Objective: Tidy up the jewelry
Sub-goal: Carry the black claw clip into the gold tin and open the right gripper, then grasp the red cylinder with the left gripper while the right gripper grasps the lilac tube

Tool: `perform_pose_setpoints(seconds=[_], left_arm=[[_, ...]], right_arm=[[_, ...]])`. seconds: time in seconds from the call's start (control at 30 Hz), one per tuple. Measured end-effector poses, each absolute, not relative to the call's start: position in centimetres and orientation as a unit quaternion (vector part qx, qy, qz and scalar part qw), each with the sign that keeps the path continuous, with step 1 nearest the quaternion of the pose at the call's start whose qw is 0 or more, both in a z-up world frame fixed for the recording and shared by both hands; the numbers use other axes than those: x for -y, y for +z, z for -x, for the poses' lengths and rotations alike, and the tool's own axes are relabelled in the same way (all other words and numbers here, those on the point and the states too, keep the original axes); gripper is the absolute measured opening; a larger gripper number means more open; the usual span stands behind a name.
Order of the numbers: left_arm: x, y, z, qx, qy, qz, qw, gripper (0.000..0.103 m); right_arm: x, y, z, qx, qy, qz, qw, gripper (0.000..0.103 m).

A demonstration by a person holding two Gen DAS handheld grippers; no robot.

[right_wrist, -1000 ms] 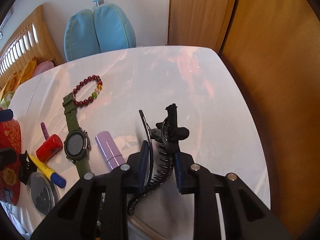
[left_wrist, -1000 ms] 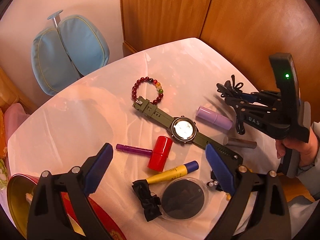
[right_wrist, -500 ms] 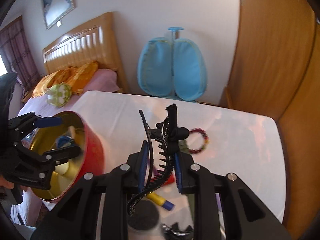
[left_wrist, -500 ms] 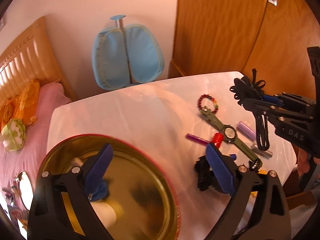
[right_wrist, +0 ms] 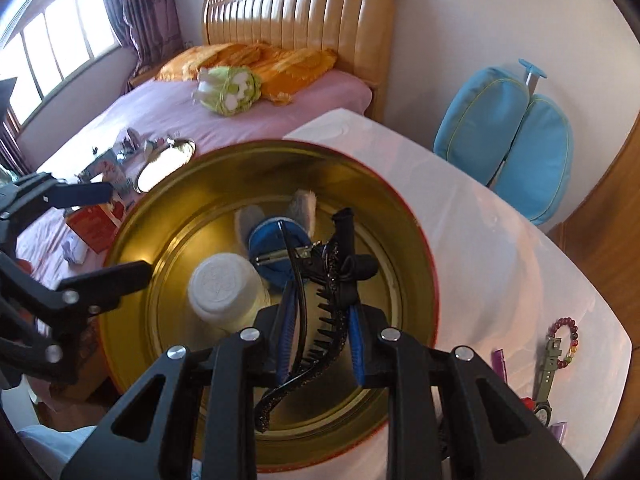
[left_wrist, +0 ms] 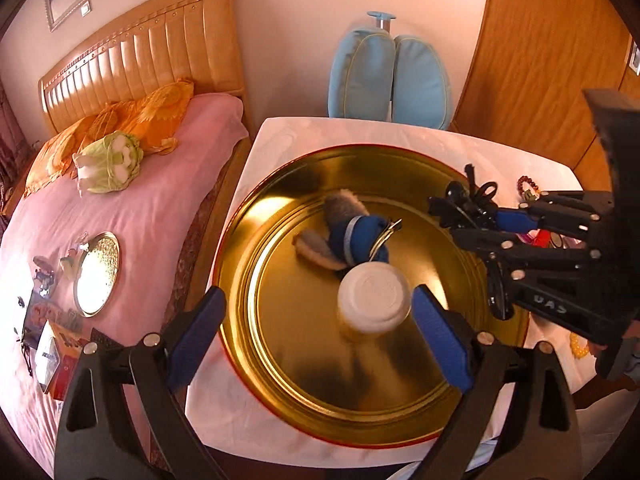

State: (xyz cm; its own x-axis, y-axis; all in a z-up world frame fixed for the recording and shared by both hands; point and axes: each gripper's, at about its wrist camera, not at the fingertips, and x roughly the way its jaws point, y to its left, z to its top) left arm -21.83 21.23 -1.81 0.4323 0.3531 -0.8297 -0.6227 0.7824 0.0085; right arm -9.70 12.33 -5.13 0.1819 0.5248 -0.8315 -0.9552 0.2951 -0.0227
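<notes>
A round gold tin with a red outside [left_wrist: 280, 380] [right_wrist: 416, 280] stands on the white table. Inside lie a white jar [left_wrist: 374, 298] [right_wrist: 224, 286] and a blue furry keychain [left_wrist: 356, 236] [right_wrist: 272, 248]. My right gripper [right_wrist: 322, 328] is shut on a black toothed hair clip [right_wrist: 324, 316] and holds it above the tin's right side; it also shows in the left wrist view [left_wrist: 500, 220], with the clip [left_wrist: 464, 200]. My left gripper [left_wrist: 320, 328] is open and empty above the tin's near rim.
A bead bracelet [right_wrist: 568, 338] [left_wrist: 528, 186], a green watch [right_wrist: 546, 380] and purple tubes [right_wrist: 500, 360] lie on the table's right. A bed [left_wrist: 120, 216] with a gold lid [left_wrist: 96, 274] and clutter is at the left. A blue chair [left_wrist: 390, 80] stands behind.
Both grippers have swung left from the loose items to above the open tin. The right gripper still holds the clip, now over the tin. The left stays open.
</notes>
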Motion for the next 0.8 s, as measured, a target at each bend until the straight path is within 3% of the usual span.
perform_pose_setpoints(seconds=[0.2,0.4,0.47,0.6,0.67,0.73,0.8], left_arm=[[-22.5,-2.7,23.6,-0.439,0.296,0.174,0.83,0.091],[-23.3,-2.8,24.2,-0.436,0.292,0.179,0.832,0.091],[-23.5,-2.8,24.0,-0.436,0.286,0.179,0.834,0.091],[-23.3,-2.5,22.7,-0.434,0.271,0.171,0.842,0.091],[-23.1,-2.1,22.0,-0.427,0.263,0.168,0.849,0.091],[-22.7,-1.5,21.1,-0.417,0.249,0.169,0.858,0.091],[-22.2,-0.8,19.9,-0.407,0.229,0.17,0.868,0.091]], right_arm=[[-15.8,-9.3,10.2,-0.436,0.485,0.329,0.683,0.025],[-15.7,-9.6,10.0,-0.447,0.476,0.32,0.686,0.03],[-15.4,-9.0,9.8,-0.441,0.479,0.311,0.692,0.044],[-13.9,-7.5,9.8,-0.424,0.489,0.29,0.705,0.056],[-12.7,-6.4,9.6,-0.413,0.489,0.274,0.718,0.08],[-11.0,-5.1,9.3,-0.392,0.482,0.26,0.739,0.092],[-9.3,-3.9,9.0,-0.373,0.468,0.252,0.76,0.093]])
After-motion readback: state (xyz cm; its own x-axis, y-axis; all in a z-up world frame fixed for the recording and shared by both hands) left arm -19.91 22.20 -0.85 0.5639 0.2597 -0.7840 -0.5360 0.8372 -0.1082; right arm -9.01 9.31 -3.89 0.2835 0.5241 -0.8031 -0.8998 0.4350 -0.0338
